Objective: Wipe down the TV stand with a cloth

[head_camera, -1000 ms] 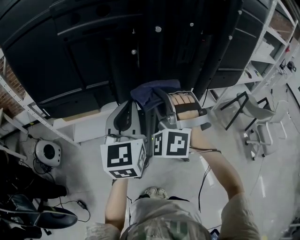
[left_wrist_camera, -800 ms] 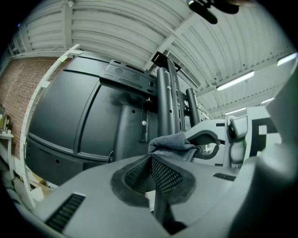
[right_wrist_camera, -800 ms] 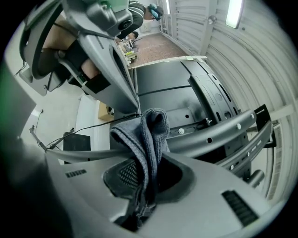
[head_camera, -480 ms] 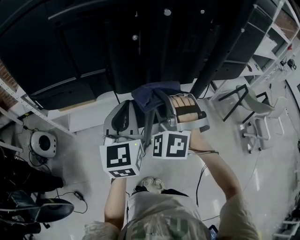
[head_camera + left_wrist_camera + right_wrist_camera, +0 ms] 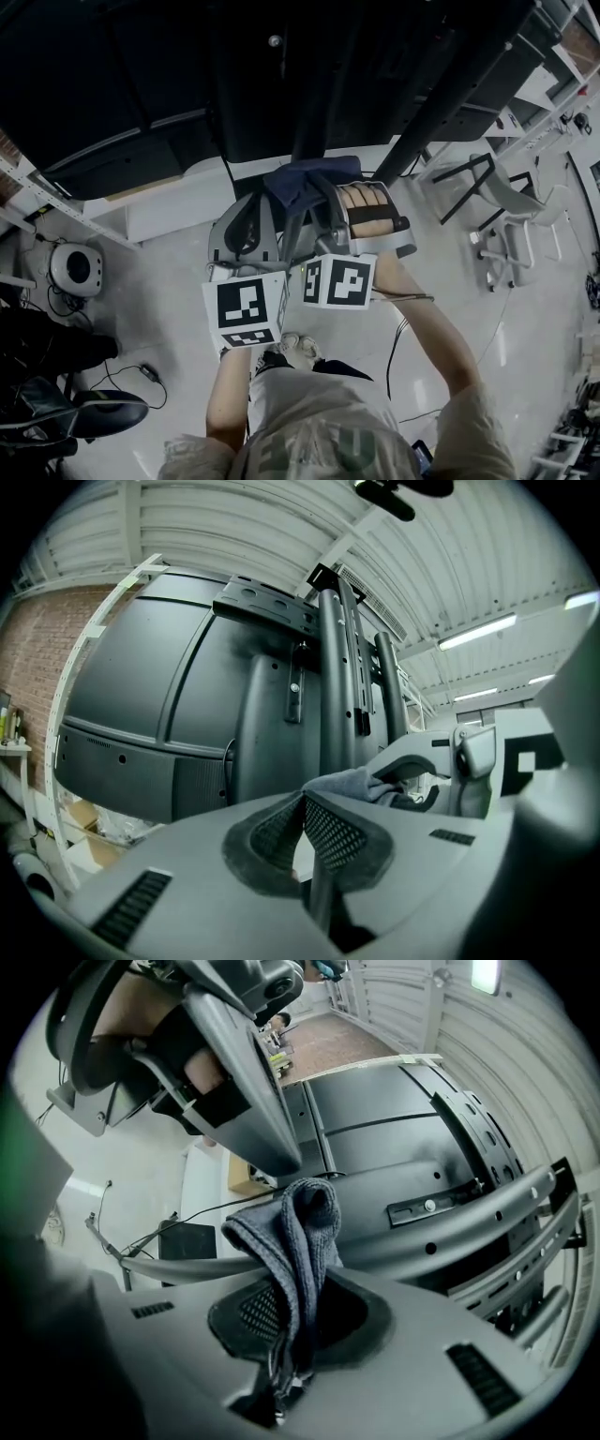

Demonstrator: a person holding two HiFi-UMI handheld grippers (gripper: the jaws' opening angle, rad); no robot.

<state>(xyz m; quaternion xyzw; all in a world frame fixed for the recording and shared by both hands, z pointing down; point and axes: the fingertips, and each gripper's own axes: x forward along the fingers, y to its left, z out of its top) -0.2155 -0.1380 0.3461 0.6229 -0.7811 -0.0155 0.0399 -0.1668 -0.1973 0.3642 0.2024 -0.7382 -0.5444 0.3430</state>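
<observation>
Firmly pinched in the jaws of the right gripper, the dark blue-grey cloth stands up from between the pads in a folded bunch, its top flopping over toward the left. In the head view the cloth sits at the tip of the right gripper, right in front of the foot of the black TV stand; whether it touches the stand cannot be told. The left gripper is held just beside it, with its jaws closed together on nothing, and from its own view the cloth shows just past its tip on the right. In the head view the left gripper lies close alongside the right one, and their marker cubes nearly meet. A hand wraps the handle of the right gripper. Ahead rise the stand's dark upright posts with the mounting bracket, and the back of the black TV spreads to the left. Below is a pale floor, with a round white device off to the left and a chair to the right.
</observation>
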